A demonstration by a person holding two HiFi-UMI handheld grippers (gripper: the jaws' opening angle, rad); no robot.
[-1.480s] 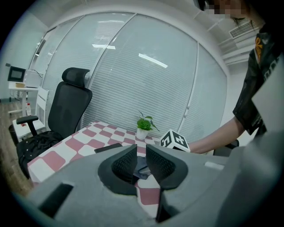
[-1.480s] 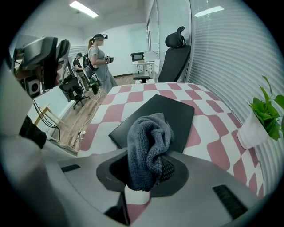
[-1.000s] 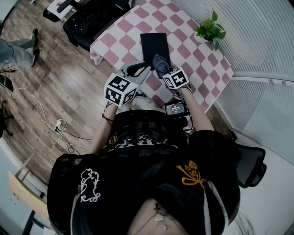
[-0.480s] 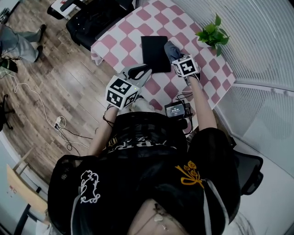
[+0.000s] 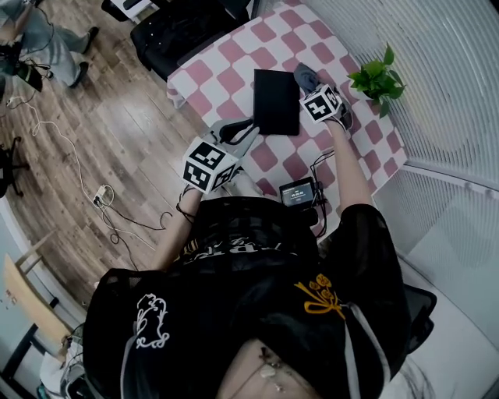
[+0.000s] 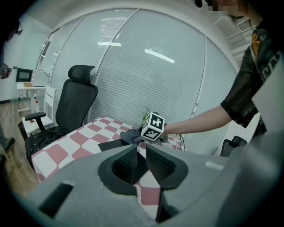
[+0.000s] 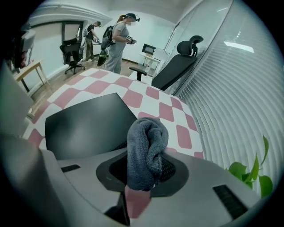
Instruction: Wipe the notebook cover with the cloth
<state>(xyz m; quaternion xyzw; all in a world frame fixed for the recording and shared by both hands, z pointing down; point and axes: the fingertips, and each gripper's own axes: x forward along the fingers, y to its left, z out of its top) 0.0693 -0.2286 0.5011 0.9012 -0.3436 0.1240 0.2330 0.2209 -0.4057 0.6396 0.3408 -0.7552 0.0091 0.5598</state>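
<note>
The black notebook [image 5: 277, 101] lies flat on the pink-and-white checked table [image 5: 234, 58]. My right gripper [image 5: 312, 84] is shut on a bunched grey cloth [image 5: 302, 74], just off the notebook's right edge near its far corner. In the right gripper view the cloth [image 7: 146, 150] stands up between the jaws, with the notebook [image 7: 84, 126] to its left. My left gripper [image 5: 240, 129] hovers at the table's near edge, left of the notebook, shut on nothing. The left gripper view shows its closed jaws and, beyond them, the notebook [image 6: 116, 144], the cloth [image 6: 131, 134] and the right gripper's marker cube [image 6: 153, 126].
A potted plant [image 5: 378, 78] stands at the table's right corner by the window blinds. A black office chair [image 5: 183, 23] sits at the table's far end. Cables [image 5: 101, 206] trail over the wooden floor, where a person [image 5: 47, 35] stands far left. A small screen device [image 5: 296, 191] hangs at the waist.
My right gripper has carried the cloth from the notebook's near end along the cover, away and to the right, off its far right edge. The left gripper has hardly moved.
</note>
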